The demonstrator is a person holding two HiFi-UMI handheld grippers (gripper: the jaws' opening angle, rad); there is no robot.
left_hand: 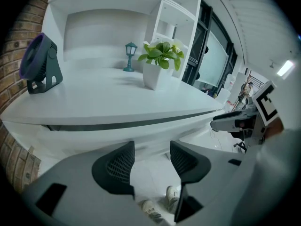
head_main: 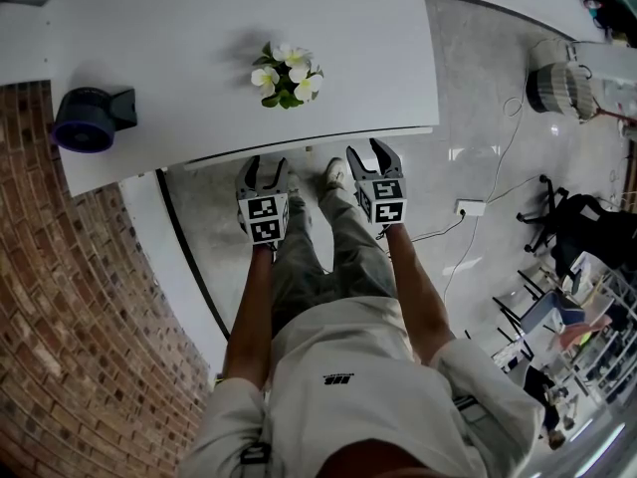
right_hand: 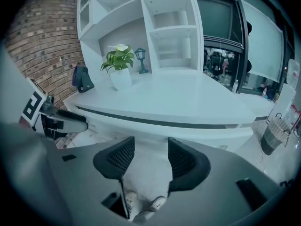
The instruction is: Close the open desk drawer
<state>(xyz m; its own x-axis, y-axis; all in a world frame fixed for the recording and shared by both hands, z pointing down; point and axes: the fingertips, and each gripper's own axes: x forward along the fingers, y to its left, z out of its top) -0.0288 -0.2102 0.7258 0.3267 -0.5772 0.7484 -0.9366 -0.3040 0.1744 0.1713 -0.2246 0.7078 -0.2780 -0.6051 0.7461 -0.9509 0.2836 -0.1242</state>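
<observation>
A white desk (head_main: 199, 38) runs across the head view. Under its front edge is a dark gap, and below that the white drawer front (head_main: 309, 146), which sticks out only slightly past the desktop. In the gripper views the drawer front (left_hand: 141, 131) (right_hand: 155, 132) is a long white band under the dark strip. My left gripper (head_main: 265, 172) (left_hand: 151, 161) and right gripper (head_main: 370, 157) (right_hand: 146, 161) hover side by side just short of it. Both are open with nothing between their pads. I cannot tell if they touch it.
A potted plant (head_main: 287, 73) and a purple fan (head_main: 85, 118) stand on the desk, with a small lantern figure (left_hand: 130, 55) before white shelves (left_hand: 117, 13). A brick wall (head_main: 70, 317) lies left. A wire basket (head_main: 559, 88), power strip (head_main: 468, 207) and chair (head_main: 582, 229) are right.
</observation>
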